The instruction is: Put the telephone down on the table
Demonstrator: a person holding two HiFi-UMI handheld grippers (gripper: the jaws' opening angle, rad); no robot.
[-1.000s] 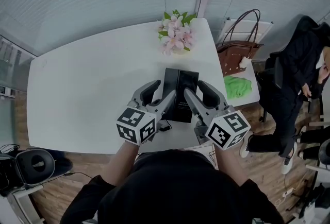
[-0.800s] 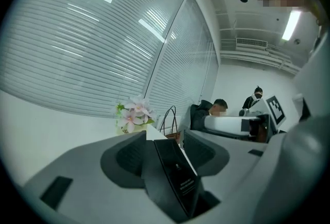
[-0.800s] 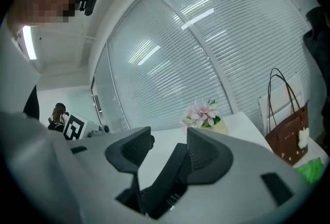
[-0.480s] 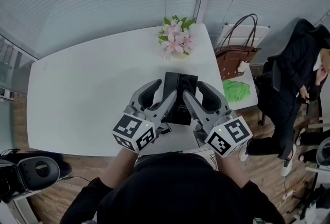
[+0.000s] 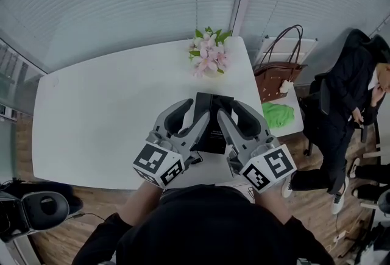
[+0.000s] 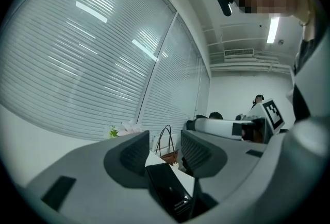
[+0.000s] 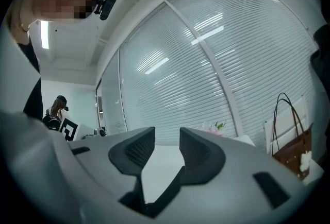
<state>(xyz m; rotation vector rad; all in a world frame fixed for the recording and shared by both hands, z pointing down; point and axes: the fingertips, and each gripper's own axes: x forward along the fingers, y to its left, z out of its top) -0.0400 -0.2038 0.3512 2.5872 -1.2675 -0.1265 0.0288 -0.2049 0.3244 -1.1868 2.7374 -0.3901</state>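
The telephone (image 5: 214, 113), a flat black slab, is lying on the white counter (image 5: 109, 111) near its front edge, roughly at the middle of the head view. The left gripper (image 5: 192, 109) is hanging at the telephone's 8 o'clock and the right gripper (image 5: 231, 109) at its 4 o'clock, both pointing out level over the counter, and their fingers are covering the slab's two near corners.

In the left gripper view the fingers are standing spread and are closing. The telephone is showing low in the gap between them, slanting toward 5 o'clock, and the ribbed pads are not touching it. In the right gripper view the fingers are likewise standing apart and closing, with only bare counter showing through the gap.

A bunch of pink flowers (image 5: 207, 55) is sitting at the telephone's 12 o'clock, close to the counter's far edge. Off the counter, a brown handbag (image 5: 277, 72) is standing at 2 o'clock, and a green cloth (image 5: 279, 114) is lying at 3 o'clock on a lower white surface. A person in dark clothes (image 5: 350, 93) is sitting farther out at 3 o'clock. The wearer's forearms are reaching in from 6 o'clock.
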